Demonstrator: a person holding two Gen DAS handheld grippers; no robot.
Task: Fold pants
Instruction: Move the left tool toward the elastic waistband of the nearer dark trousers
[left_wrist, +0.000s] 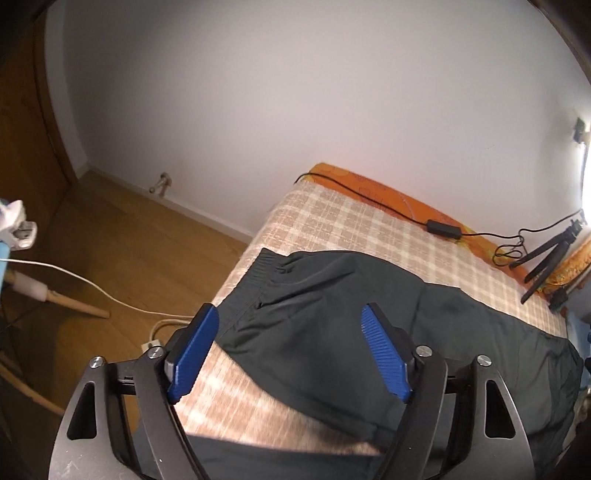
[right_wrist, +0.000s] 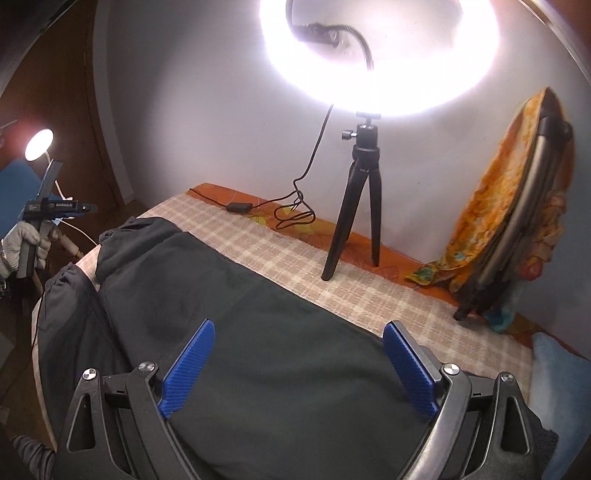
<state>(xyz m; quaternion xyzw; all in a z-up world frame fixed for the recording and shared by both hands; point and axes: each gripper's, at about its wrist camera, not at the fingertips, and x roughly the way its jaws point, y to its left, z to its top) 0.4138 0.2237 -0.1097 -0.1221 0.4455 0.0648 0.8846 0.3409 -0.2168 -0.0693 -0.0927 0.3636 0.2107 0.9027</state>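
Left tongs (left_wrist: 290, 350): your jaws stand wide, blue ribbed pads (left_wrist: 194, 354) apart, nothing gripped. Dark pants (left_wrist: 332, 325) lie on the bed beneath and ahead of them; the elastic waistband (left_wrist: 271, 267) sits at 12 o'clock from the tips, close to the bed's edge. The right pad hangs over the cloth, the left pad over bare checked bedspread (left_wrist: 351, 218) at the cloth's border. Whether either pad touches cannot be told.

Right tongs (right_wrist: 297, 365): your jaws stand wide as well, empty, both pads over the broad dark fabric (right_wrist: 258, 332). The pants run from between the tips away to 10 o'clock, where the bunched end lies near the bed's corner.

Further out, right wrist view: a black tripod (right_wrist: 356, 206) at 1 o'clock stands on the bed under a glaring ring light (right_wrist: 376, 48); its cable (right_wrist: 295, 206) and inline controller trail at 12 o'clock. An orange patterned cloth (right_wrist: 491, 206) drapes a folded frame at 2 o'clock. At 9 o'clock your gloved hand (right_wrist: 20, 243) holds the other tool's handle.

Left wrist view: wooden floor (left_wrist: 122, 251) at 9 o'clock, with a white cord (left_wrist: 92, 284) across it.
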